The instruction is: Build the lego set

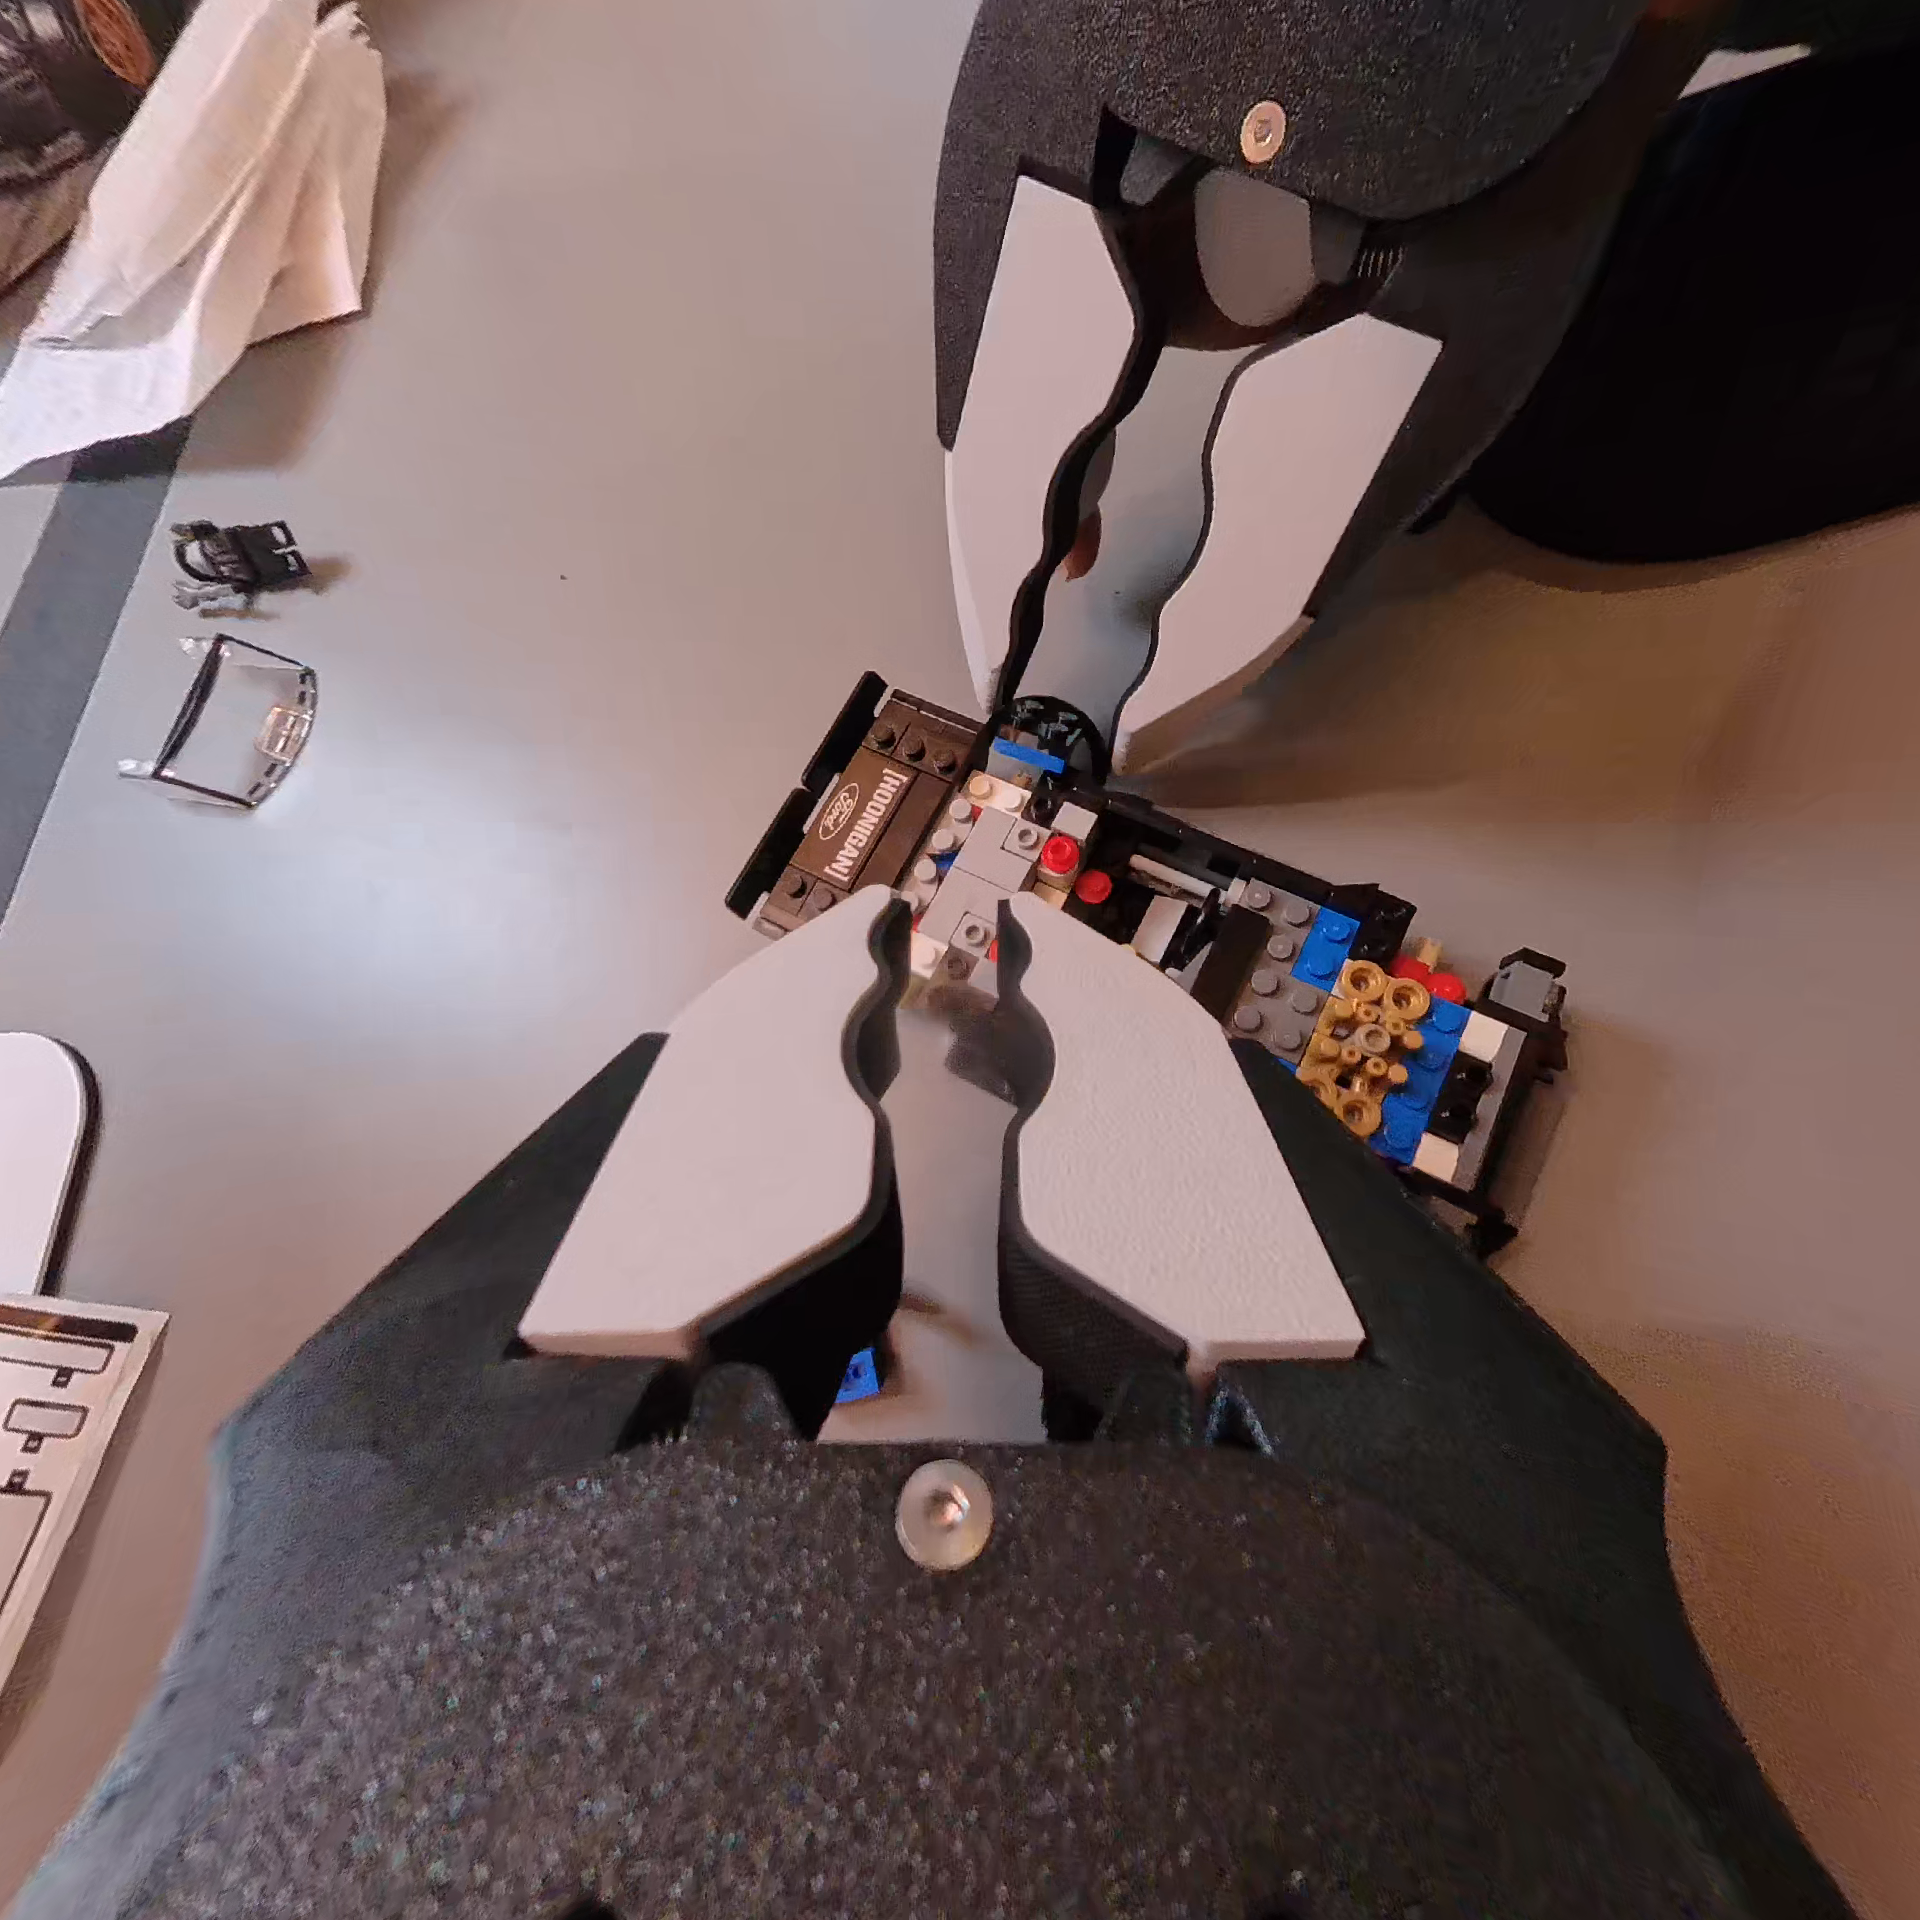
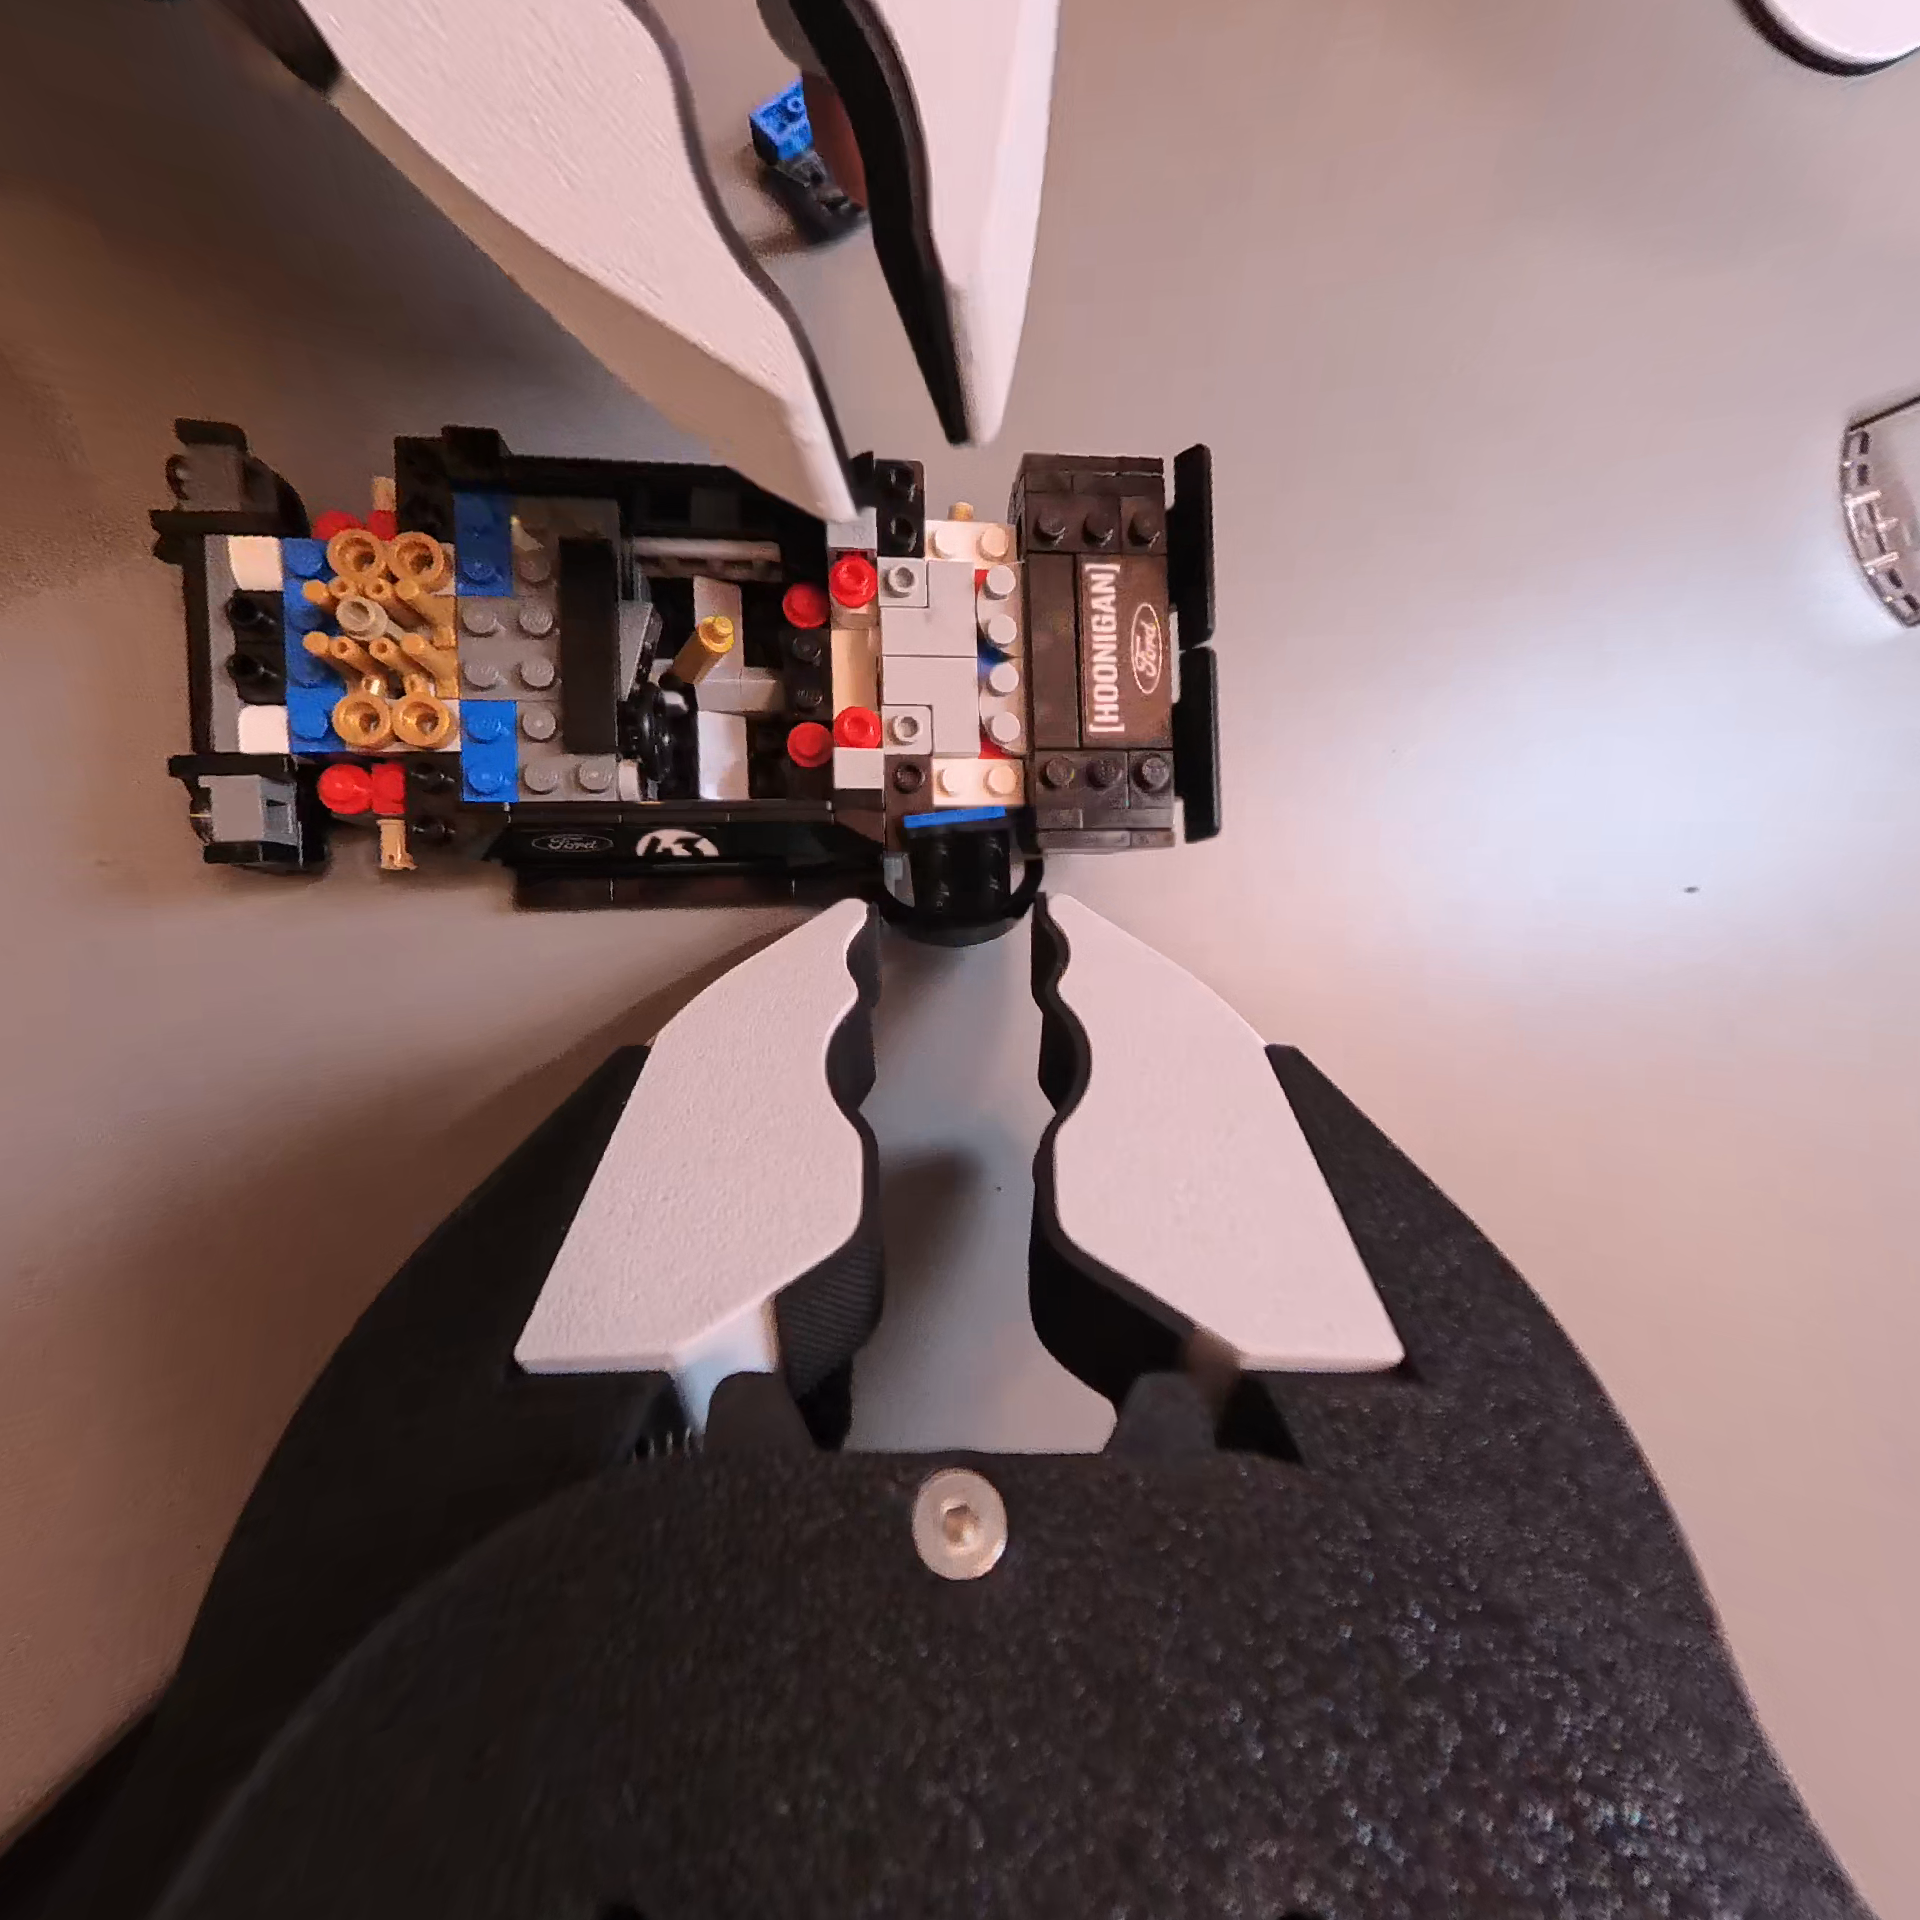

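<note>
A partly built lego car (image 2: 686, 665) lies flat on a grey table (image 2: 1507, 935), its roof off so the inside shows. This car is the landmark for everything else. At one end it carries a cluster of gold engine parts (image 2: 390, 644) on blue plates; at the other end sits a black panel with a printed sticker (image 2: 1127, 655). Between them are grey plates, red round studs and a small black steering wheel (image 2: 652, 727). The right gripper (image 2: 951, 914) comes in from one long side of the car, its two white fingers apart, tips either side of a black wheel arch piece (image 2: 961, 868) on the car's edge; whether they touch it cannot be told. The left gripper (image 1: 951, 914) reaches in from the opposite long side, fingers also apart with a narrow gap, tips over the car's grey plates near the sticker end. Well away from the car, past its sticker end, lie a clear windscreen piece (image 1: 234, 722), a small heap of black parts (image 1: 239, 556) and crumpled white paper (image 1: 208, 218). A loose blue brick (image 2: 784, 114) rests on the table beneath the left gripper.
</note>
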`<state>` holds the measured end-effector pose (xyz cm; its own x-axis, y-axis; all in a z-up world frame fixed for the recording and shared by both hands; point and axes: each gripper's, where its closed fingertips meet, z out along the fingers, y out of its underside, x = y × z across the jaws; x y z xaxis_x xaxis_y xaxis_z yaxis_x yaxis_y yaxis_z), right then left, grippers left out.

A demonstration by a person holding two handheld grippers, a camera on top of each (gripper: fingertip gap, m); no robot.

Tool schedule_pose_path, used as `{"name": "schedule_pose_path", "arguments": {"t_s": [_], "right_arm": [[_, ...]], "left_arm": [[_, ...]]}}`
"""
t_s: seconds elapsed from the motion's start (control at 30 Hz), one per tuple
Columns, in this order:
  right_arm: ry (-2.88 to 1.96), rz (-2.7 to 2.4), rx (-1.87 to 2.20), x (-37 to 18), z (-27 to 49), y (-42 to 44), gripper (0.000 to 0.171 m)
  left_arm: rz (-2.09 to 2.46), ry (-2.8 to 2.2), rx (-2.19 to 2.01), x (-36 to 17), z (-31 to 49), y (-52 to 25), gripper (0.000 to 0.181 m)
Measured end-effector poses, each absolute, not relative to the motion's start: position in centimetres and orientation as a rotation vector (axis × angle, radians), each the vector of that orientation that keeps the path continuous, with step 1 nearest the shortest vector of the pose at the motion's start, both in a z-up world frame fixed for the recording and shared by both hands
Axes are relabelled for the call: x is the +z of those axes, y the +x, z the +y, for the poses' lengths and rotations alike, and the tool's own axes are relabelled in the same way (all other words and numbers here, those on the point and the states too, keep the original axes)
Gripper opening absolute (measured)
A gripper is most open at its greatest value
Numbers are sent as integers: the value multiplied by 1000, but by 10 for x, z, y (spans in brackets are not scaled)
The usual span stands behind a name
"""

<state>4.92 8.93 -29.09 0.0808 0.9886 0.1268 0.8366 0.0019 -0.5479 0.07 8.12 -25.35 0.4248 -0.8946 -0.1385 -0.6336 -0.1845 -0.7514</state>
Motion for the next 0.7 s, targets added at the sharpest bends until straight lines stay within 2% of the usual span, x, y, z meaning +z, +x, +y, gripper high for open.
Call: {"name": "schedule_pose_path", "arguments": {"t_s": [0.2, 0.7], "right_arm": [[-1884, -1825, 376, -288, 91, 45, 27], [-1876, -1838, 392, -280, 97, 41, 19]], "left_arm": [[1356, -1938, -428, -260, 86, 13, 12], [1373, -1925, -423, -267, 86, 16, 18]]}}
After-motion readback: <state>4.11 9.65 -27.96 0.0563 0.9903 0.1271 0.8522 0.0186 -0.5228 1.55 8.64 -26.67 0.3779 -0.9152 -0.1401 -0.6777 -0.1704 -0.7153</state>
